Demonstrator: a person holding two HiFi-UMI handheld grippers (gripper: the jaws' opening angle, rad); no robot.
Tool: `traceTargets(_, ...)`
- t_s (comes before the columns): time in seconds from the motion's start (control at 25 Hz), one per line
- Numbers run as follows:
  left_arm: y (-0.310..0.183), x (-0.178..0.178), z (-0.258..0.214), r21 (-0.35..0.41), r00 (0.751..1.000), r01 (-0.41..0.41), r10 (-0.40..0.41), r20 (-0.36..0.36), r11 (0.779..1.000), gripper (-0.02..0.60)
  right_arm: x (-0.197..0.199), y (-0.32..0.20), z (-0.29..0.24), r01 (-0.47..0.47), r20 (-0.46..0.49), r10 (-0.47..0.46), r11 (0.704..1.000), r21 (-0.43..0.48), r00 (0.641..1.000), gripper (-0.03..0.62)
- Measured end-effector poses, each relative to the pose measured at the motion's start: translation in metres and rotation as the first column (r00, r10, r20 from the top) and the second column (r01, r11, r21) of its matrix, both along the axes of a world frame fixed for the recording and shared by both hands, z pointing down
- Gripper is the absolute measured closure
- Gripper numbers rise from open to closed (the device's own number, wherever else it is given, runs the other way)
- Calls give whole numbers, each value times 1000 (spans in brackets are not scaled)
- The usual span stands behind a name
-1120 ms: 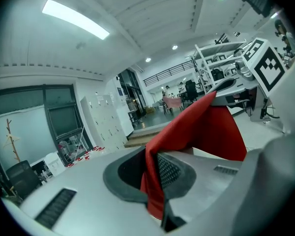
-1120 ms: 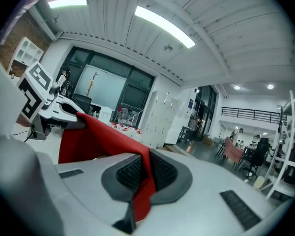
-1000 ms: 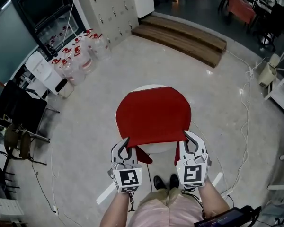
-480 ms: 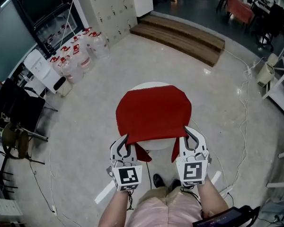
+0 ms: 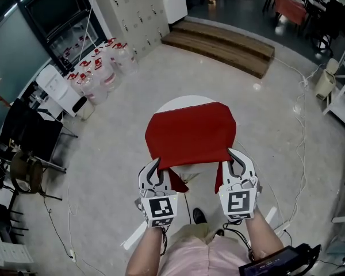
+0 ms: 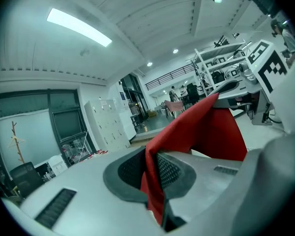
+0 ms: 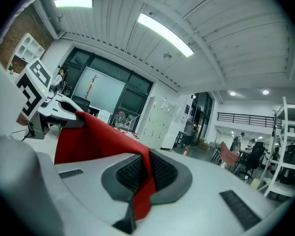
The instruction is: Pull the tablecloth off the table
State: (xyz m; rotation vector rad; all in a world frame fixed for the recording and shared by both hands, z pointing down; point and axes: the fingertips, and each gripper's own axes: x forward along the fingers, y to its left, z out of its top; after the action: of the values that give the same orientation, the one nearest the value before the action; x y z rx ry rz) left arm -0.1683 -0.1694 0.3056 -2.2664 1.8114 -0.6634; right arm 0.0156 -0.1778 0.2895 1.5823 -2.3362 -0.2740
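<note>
Left gripper and right gripper pinch near corners of the cloth; table bare at far edge, open floor all round.

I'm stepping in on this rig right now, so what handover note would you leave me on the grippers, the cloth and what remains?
The left gripper is shut on the near left corner of the red tablecloth.
The right gripper is shut on the near right corner.
Most of the cloth lies on the round white table. Its near edge is stretched between the grippers, and the table's far rim is bare.
Done: both corners are gripped and the cloth is partly drawn toward the person.
Left: pull both grippers back evenly, probably until the cloth clears the table.
</note>
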Motion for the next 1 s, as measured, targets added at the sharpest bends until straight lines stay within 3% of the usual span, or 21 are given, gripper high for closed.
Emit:
traceTargets(0.44, 55, 12, -17, 9, 999, 38, -38, -9, 999, 545, 13, 54, -13, 23, -24, -22, 1000, 21, 999, 571)
traceTargets(1.0, 120, 44, -30, 14, 998, 61, -61, -2, 998, 545, 45, 117, -23, 42, 11, -42, 999, 27, 999, 571)
